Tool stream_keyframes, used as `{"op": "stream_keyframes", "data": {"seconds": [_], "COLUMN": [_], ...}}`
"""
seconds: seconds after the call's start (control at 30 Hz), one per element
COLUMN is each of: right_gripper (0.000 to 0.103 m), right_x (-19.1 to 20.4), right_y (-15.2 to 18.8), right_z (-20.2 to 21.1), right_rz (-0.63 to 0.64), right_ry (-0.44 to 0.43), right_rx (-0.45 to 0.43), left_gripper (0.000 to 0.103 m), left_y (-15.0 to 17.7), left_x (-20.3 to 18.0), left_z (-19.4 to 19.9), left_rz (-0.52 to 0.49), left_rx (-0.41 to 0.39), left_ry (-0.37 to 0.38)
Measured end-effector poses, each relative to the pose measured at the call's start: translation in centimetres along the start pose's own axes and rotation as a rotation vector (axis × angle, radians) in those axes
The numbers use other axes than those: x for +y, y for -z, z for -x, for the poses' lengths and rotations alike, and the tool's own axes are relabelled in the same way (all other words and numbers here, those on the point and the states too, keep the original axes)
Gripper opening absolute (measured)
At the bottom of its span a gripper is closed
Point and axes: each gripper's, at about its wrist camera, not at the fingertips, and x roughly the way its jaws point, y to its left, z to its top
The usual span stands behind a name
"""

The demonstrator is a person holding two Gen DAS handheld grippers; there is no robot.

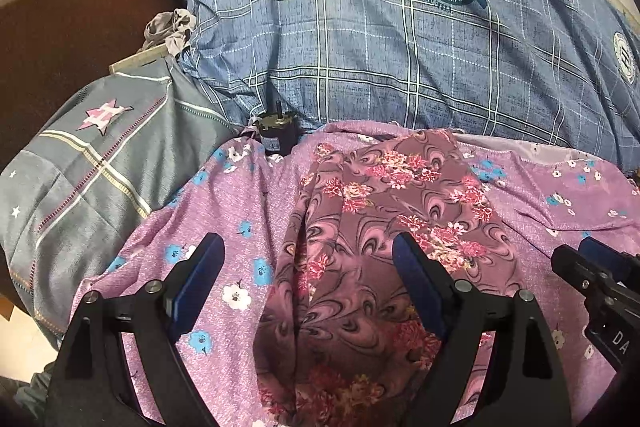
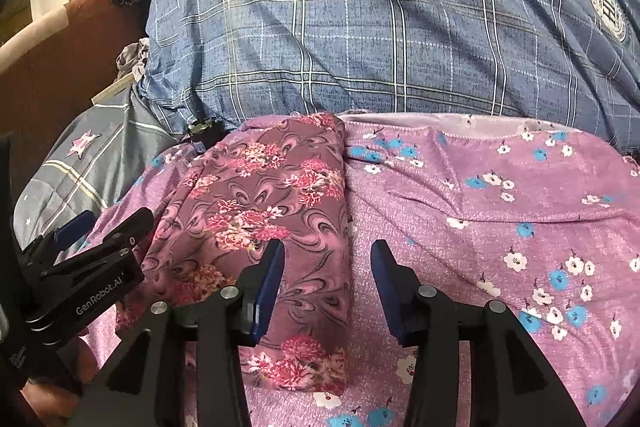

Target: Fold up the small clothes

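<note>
A small mauve garment (image 1: 384,227) with red flower print lies folded lengthwise in a long strip on a pink floral sheet (image 1: 224,219). It also shows in the right wrist view (image 2: 280,203). My left gripper (image 1: 308,251) is open, its fingers straddling the near part of the strip, holding nothing. My right gripper (image 2: 328,263) is open and empty, over the strip's right edge; it shows at the right edge of the left wrist view (image 1: 600,279). The left gripper shows at the left of the right wrist view (image 2: 100,239).
A big blue plaid quilt (image 1: 400,39) is heaped behind the garment. A grey pillow (image 1: 100,163) with a star lies at the left. A small dark device (image 1: 276,135) sits between pillow and quilt. A brown headboard (image 1: 72,19) stands at far left.
</note>
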Motion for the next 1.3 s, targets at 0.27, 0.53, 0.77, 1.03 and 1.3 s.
{"op": "stream_keyframes", "data": {"seconds": [0.27,0.53,0.77,1.03,1.3], "right_gripper": [0.047,0.047,0.047,0.047,0.047], "right_x": [0.0,-0.1,0.2,0.6,1.5], "right_y": [0.1,0.3,0.2,0.3,0.3], "right_z": [0.5,0.1,-0.8,-1.7,-2.1], "right_rz": [0.015,0.024,0.023,0.017,0.024], "right_ry": [-0.005,0.008,0.010,0.003,-0.010], "right_rx": [0.000,0.008,0.019,0.037,0.044], "left_gripper": [0.087,0.087,0.087,0.087,0.087], "left_y": [0.3,0.5,0.3,0.3,0.3], "left_x": [-0.2,-0.8,-0.4,0.3,1.3], "left_z": [0.2,-0.6,-0.9,-1.2,-1.3], "left_rz": [-0.008,-0.022,-0.008,-0.011,0.003], "left_rx": [-0.017,-0.003,-0.005,-0.005,-0.003], "left_ry": [-0.006,-0.003,0.000,-0.010,-0.018]}}
